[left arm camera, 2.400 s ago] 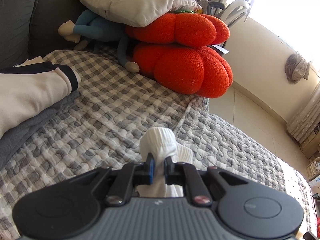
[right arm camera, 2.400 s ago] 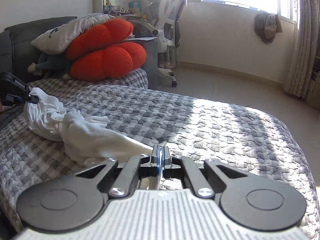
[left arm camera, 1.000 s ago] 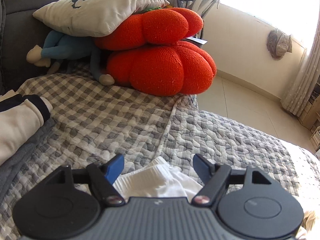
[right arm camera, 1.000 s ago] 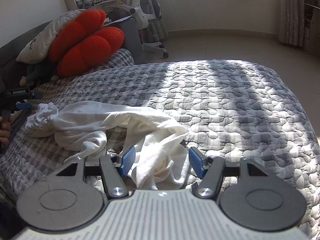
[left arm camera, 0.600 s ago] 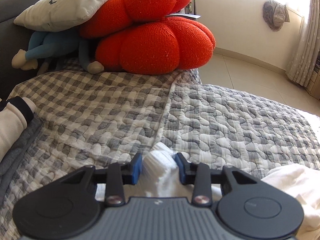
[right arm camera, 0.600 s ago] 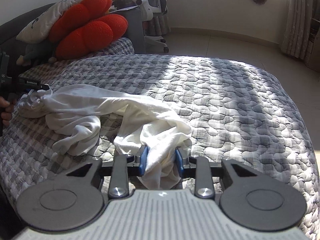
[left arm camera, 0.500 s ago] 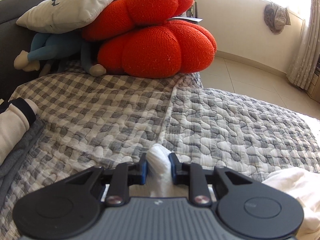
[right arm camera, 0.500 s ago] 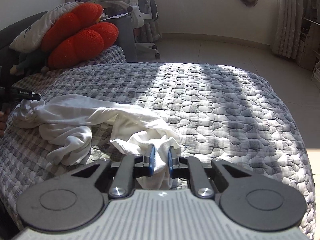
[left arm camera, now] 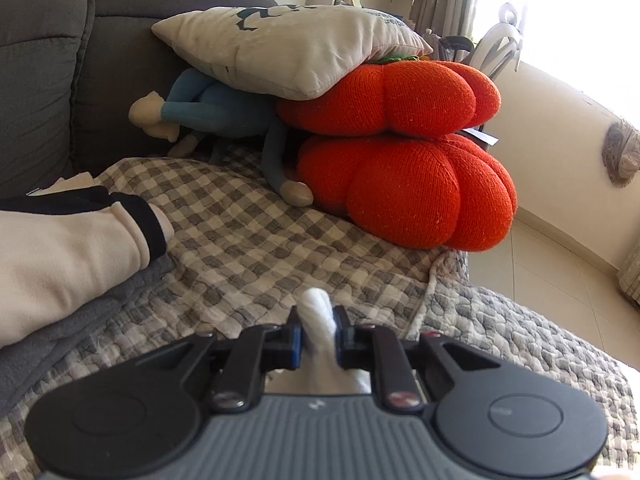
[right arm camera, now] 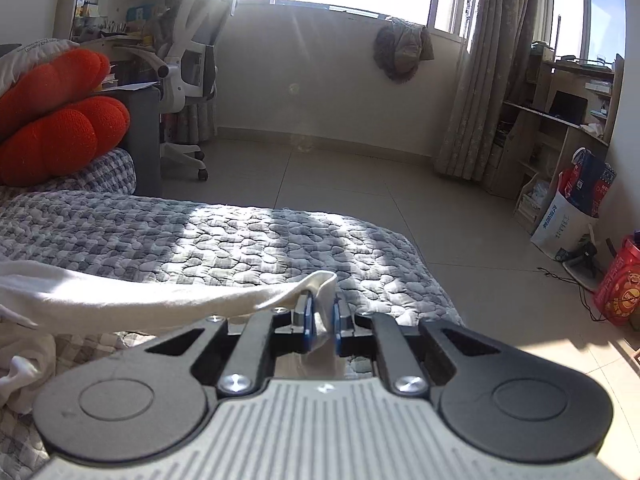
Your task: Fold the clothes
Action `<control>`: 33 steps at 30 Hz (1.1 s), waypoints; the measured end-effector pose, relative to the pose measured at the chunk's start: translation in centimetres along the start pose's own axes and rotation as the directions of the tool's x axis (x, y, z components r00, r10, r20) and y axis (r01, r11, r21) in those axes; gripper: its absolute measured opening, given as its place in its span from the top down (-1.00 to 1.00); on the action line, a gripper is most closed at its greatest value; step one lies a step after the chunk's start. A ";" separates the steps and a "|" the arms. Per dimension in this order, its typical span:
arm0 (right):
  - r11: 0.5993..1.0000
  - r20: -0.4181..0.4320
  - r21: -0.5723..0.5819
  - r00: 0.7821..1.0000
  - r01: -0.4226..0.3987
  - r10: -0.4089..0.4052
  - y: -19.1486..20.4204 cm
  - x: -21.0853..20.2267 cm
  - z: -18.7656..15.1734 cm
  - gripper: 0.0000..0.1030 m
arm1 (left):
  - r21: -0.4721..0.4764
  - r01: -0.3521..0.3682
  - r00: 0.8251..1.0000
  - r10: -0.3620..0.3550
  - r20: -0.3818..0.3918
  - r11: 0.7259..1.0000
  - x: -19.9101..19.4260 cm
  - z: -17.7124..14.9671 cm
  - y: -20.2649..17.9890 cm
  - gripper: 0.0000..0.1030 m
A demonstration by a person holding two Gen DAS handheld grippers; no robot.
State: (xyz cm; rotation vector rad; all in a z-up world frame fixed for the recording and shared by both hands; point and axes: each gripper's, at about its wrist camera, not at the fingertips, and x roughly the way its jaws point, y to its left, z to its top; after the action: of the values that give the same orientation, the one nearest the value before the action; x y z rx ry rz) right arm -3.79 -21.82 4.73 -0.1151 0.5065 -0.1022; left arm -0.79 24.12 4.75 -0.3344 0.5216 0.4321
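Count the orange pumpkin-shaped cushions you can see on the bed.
2. The upper cushion lies under the grey pillow; the lower cushion sits beneath it on the checked quilt. More could be hidden behind them.

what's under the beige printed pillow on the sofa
Under the beige printed pillow: the upper round orange knitted cushion and a blue plush toy, whose head and upper body are covered.

Checked quilt (left arm camera: 256,248) bears orange cushions (left arm camera: 404,196) and white garment (right arm camera: 120,300).
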 end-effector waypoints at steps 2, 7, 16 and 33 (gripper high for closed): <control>1.000 0.003 0.017 1.000 0.005 -0.006 -0.1 0.5 0.2 0.79 | -0.016 -0.006 1.000 0.006 0.000 1.000 0.2 0.1 0.4 0.72; 0.999 -0.001 0.045 1.000 0.030 -0.030 -0.2 1.5 0.5 0.80 | -0.010 -0.011 1.000 0.011 -0.015 1.000 0.8 0.0 0.6 0.72; 0.990 -0.038 0.128 0.998 0.060 -0.056 -2.7 4.8 1.1 0.80 | -0.007 -0.019 0.999 0.019 -0.050 1.000 1.2 -0.1 0.8 0.71; 0.989 0.022 0.109 0.995 0.096 -0.099 -1.5 6.9 1.7 0.81 | -0.036 0.023 0.994 -0.027 -0.104 0.999 1.8 -0.2 1.5 0.54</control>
State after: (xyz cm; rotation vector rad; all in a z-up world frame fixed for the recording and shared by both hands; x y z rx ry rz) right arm 2.99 -24.03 3.14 -0.0352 0.4669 -0.2227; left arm -0.17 25.83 3.30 -0.3986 0.6117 0.4010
